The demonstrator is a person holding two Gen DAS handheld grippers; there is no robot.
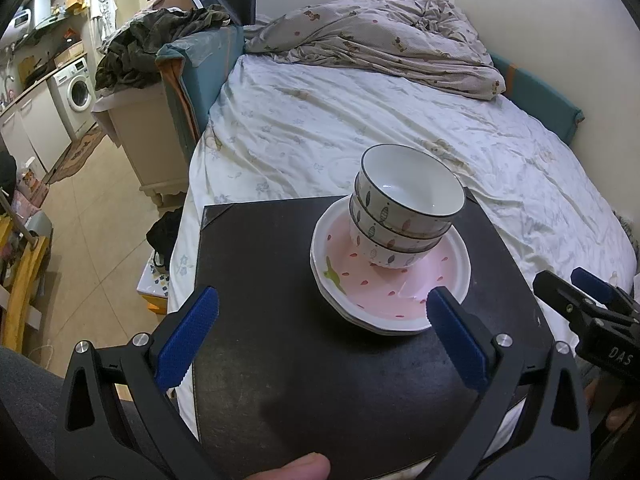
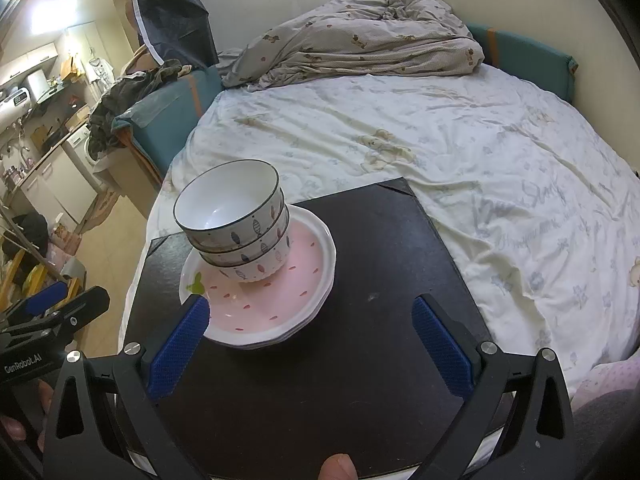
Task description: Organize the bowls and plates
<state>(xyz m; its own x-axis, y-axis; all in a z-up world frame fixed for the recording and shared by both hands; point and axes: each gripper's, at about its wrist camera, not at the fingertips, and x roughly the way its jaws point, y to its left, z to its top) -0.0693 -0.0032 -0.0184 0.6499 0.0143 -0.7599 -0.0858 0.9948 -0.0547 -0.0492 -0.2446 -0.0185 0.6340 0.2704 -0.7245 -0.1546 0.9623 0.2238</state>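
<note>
Three nested bowls (image 1: 404,212) sit on stacked plates (image 1: 384,284), gathered compactly on a black tabletop (image 1: 280,340); both tools, left (image 1: 322,328) and right (image 2: 312,340), hover apart, empty

White letters "DAS" stand on the black body of the right gripper (image 1: 592,300), seen at the right edge of the left wrist view; the marking runs on past what shows there. White lettering "GenRobot.AI" stands on the black body of the left gripper (image 2: 52,312), at the left edge of the right wrist view. Pale grey cursive script is printed on the white bed sheet (image 2: 500,168), on the right side of the bed near the black board; its words are too faint and creased to read. No other text or number is legible.
</note>
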